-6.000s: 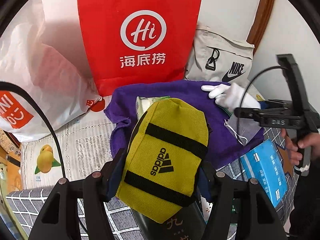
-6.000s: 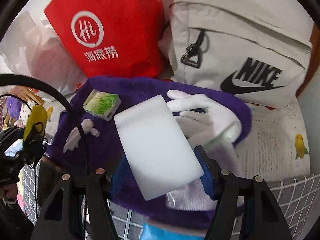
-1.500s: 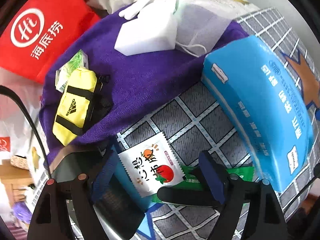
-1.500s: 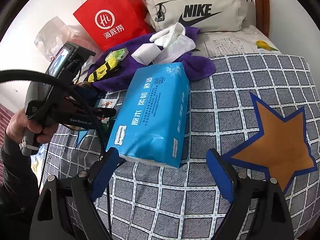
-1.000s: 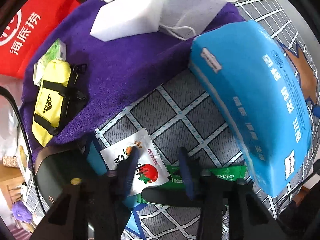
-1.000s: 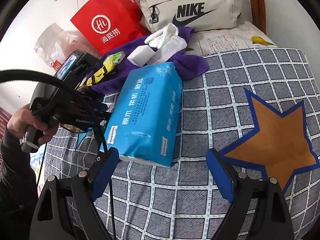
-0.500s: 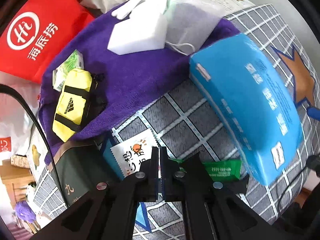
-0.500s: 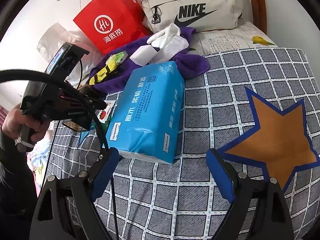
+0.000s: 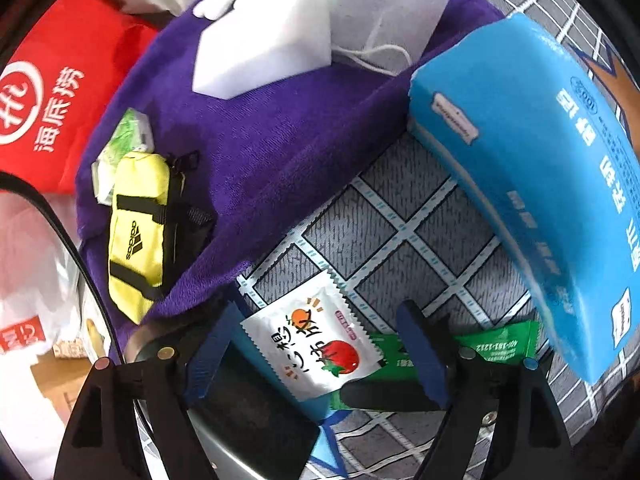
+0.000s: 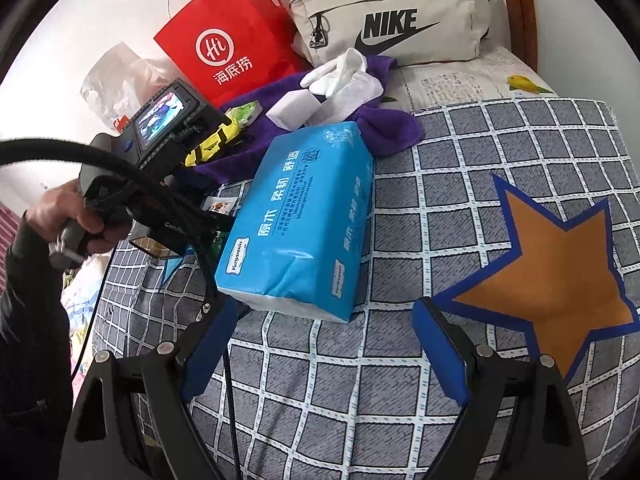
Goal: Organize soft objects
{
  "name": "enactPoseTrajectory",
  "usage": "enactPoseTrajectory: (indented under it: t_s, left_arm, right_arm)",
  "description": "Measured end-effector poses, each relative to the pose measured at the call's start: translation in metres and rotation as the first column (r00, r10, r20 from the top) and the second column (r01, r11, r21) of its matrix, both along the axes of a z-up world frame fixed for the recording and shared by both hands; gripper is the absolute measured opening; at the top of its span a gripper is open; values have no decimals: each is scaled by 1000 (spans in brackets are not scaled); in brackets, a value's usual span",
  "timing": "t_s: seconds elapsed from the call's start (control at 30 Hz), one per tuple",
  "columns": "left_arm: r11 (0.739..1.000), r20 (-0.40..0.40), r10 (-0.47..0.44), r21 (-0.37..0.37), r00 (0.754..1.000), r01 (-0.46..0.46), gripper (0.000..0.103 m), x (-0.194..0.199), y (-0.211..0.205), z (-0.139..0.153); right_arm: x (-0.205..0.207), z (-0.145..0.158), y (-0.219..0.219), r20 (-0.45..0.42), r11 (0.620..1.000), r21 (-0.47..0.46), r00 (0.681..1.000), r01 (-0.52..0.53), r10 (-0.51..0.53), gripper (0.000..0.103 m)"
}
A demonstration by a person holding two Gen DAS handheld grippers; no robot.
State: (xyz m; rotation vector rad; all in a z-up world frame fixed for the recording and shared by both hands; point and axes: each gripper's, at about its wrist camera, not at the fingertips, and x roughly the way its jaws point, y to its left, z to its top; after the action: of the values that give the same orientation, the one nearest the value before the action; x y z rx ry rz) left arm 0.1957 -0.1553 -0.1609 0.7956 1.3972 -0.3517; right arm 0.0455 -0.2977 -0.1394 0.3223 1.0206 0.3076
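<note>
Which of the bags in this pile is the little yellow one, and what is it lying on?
The small yellow Adidas pouch with black straps, lying on the purple towel. The red paper bag and beige Nike bag stand behind the towel.

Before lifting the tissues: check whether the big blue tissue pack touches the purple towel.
Touching. Right wrist view: the blue tissue pack has its far end on the purple towel, no gap.

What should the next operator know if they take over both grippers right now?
Left gripper: jaws opening, nothing gripped; white tomato sachet lies between them on the checked cover.
Right gripper: open, empty, short of the blue tissue pack.
Done: yellow pouch, white sponge and white glove lie on the purple towel.
Left: sachet, green packet under it, tissue pack.
</note>
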Motion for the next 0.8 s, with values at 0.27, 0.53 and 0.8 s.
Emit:
enactPoseTrajectory:
  t_s: [0.27, 0.53, 0.8]
  left_arm:
    - [998, -88, -30, 51, 996, 34, 103, 7, 6, -9]
    - [1000, -132, 12, 6, 991, -12, 77, 25, 19, -12]
    - [989, -221, 2, -141, 975, -34, 34, 31, 36, -5]
  right_arm:
    - [2, -6, -5, -20, 1000, 16, 1000, 21, -21, 88]
    - [3, -9, 2, -26, 1000, 10, 1000, 2, -2, 88]
    - [3, -9, 8, -32, 1000, 5, 999, -10, 10, 88]
